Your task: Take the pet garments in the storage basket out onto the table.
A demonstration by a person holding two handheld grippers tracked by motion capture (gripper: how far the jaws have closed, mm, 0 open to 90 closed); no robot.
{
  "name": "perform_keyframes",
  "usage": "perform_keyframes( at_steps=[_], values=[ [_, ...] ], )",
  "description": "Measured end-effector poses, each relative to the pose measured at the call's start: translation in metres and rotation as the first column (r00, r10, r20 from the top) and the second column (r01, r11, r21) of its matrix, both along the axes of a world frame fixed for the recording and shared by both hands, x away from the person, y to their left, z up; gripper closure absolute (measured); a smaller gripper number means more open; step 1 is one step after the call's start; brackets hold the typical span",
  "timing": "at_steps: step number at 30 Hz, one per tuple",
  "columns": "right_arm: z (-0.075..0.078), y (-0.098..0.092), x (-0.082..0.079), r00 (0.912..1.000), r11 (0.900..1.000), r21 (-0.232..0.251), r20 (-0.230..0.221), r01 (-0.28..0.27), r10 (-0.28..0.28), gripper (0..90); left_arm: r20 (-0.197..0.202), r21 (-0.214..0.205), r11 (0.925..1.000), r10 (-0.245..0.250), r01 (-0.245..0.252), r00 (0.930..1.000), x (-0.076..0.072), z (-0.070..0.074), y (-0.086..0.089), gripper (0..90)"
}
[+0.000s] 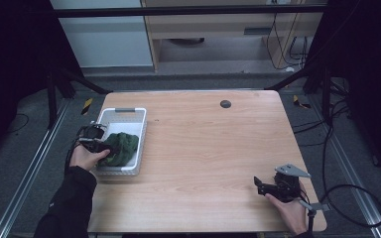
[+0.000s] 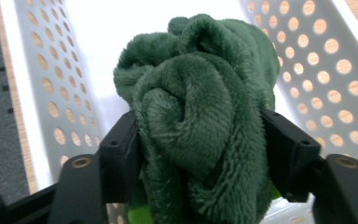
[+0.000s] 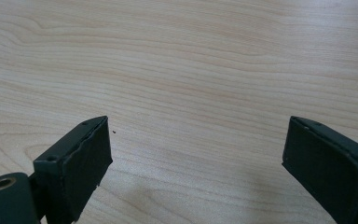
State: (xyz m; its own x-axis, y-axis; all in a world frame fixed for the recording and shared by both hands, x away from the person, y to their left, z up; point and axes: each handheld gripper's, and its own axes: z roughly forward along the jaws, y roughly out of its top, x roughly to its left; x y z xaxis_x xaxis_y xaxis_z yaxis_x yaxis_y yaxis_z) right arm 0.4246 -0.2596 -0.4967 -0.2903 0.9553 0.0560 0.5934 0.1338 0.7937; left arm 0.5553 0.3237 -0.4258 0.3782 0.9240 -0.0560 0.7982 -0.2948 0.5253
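Left gripper (image 2: 200, 154): jaws part-closed, pads pressing both sides of the green fleece cloth (image 2: 200, 112).
Cloth location: bunched inside the white perforated basket (image 1: 138, 130), table (image 1: 213, 148) left side.
Right gripper (image 3: 196, 163): jaws wide, empty, above bare wood.
Progress: grasp made; lifting out appears pending.
Obscured: cloth underside, basket floor.

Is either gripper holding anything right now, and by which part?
The left gripper clamps the bunched green cloth around the lower middle of the bundle, inside the white basket. The right gripper is open over the table, holding nothing.
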Motion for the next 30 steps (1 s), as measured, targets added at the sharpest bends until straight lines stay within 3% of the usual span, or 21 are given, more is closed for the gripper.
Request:
perform_keyframes(
  at_steps=[6, 15, 30],
  values=[
    [0.000, 0.000, 0.000, 1.0000, 1.0000, -0.002, -0.005, -0.005, 0.005, 7.5, -0.027, -0.005, 1.0000, 0.007, -0.007, 0.9996, 0.000, -0.003, -0.001, 50.5],
    [0.000, 0.001, 0.000, 1.0000, 1.0000, 0.001, -0.008, -0.005, 0.005, 7.4, -0.020, -0.001, 0.9998, 0.018, -0.018, 0.9996, -0.001, -0.001, 0.000, 67.1],
    [-0.001, 0.001, 0.000, 0.9999, 1.0000, 0.001, -0.009, -0.007, 0.007, 7.4, 0.053, -0.006, 0.9999, 0.012, -0.012, 0.9985, -0.013, 0.021, 0.003, 71.4]
  ],
)
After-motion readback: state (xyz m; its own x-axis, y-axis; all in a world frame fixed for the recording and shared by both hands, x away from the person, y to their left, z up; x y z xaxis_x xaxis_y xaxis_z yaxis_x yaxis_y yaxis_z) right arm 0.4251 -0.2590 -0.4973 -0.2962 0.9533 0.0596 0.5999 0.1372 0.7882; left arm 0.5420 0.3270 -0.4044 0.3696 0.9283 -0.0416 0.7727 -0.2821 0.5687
